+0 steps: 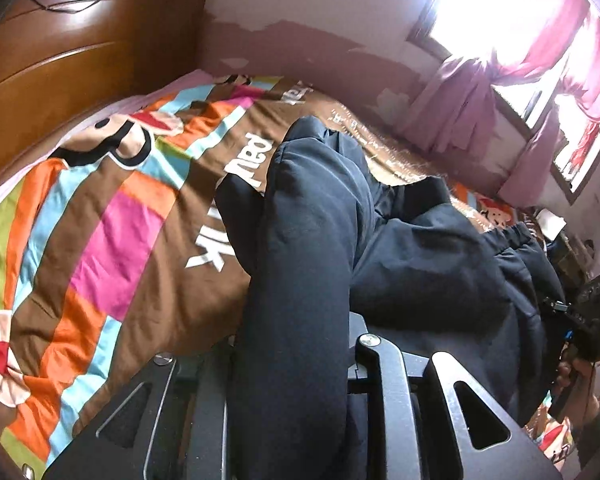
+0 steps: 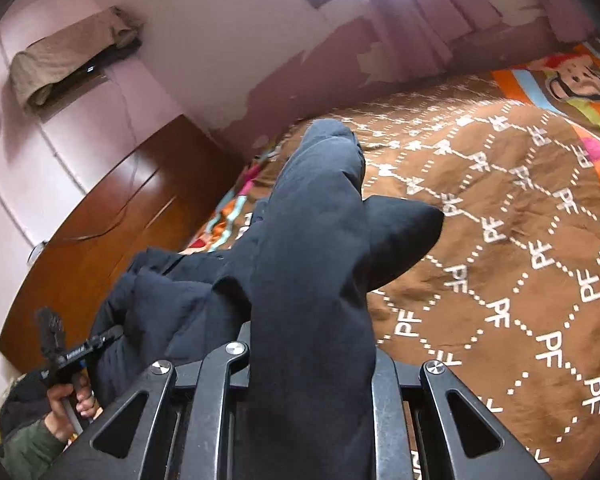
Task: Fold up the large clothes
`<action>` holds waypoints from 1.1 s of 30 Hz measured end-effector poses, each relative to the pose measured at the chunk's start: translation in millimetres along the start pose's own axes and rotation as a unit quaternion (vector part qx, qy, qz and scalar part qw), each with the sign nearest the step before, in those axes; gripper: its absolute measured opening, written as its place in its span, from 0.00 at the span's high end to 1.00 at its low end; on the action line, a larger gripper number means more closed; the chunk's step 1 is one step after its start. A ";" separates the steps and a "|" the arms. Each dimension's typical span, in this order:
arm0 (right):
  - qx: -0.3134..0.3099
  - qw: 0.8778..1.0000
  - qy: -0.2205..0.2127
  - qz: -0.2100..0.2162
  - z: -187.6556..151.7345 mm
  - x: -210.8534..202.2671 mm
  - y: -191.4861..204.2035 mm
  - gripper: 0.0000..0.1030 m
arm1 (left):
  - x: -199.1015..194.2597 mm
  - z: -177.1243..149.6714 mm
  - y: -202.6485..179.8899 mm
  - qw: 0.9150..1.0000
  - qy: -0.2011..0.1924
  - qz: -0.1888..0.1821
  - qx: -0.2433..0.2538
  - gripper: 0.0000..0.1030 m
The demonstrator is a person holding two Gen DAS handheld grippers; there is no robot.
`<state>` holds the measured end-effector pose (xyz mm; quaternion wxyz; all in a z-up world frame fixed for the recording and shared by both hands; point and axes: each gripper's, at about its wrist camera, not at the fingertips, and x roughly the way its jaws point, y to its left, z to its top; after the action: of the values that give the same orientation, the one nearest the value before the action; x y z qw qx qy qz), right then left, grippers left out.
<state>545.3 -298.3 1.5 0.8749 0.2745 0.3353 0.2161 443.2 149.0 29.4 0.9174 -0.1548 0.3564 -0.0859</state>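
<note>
Above the bed (image 2: pixel 500 208) we hold one dark garment (image 1: pixel 300 240), lifted off its one patterned cover (image 1: pixel 112 232). Our two grippers, left gripper (image 1: pixel 292 364) and right gripper (image 2: pixel 312 360), each clench a fold of it.

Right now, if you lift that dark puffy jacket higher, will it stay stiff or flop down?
Probably flop: the dark jacket already sags between the left hand-held gripper and the right hand-held gripper. Its padded folds suggest it is bulky yet fairly light, and unlikely to slip far on the quilt.
</note>
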 end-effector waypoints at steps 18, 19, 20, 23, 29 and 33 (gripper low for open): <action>-0.039 0.987 0.042 -0.153 -22.2 16.7 -5.0 0.20 | -4.5 -4.2 14.2 0.993 -0.039 0.097 -0.050 0.07; -0.041 0.985 0.039 -0.164 -22.2 15.9 -4.6 0.19 | -6.2 -3.4 12.0 0.993 -0.043 0.099 -0.047 0.07; -0.041 0.984 0.036 -0.171 -22.3 15.1 -4.6 0.19 | -7.6 -3.2 9.9 0.993 -0.045 0.101 -0.043 0.06; -0.046 0.978 0.017 -0.202 -22.1 10.2 -2.4 0.03 | -12.3 -6.3 -0.4 0.992 -0.053 0.109 -0.024 0.05; -0.092 0.972 -0.028 -0.213 -21.0 -10.8 18.7 0.00 | -18.9 -11.6 -25.7 0.992 -0.072 0.105 0.016 0.02; -0.104 0.971 -0.044 -0.209 -24.8 -21.0 35.6 0.00 | -29.1 -15.8 -47.9 0.991 -0.086 0.096 0.030 0.02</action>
<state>506.5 -274.8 18.0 0.9385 0.1154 0.3217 0.0499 408.9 108.4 53.1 0.9528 -0.0992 0.2868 0.0059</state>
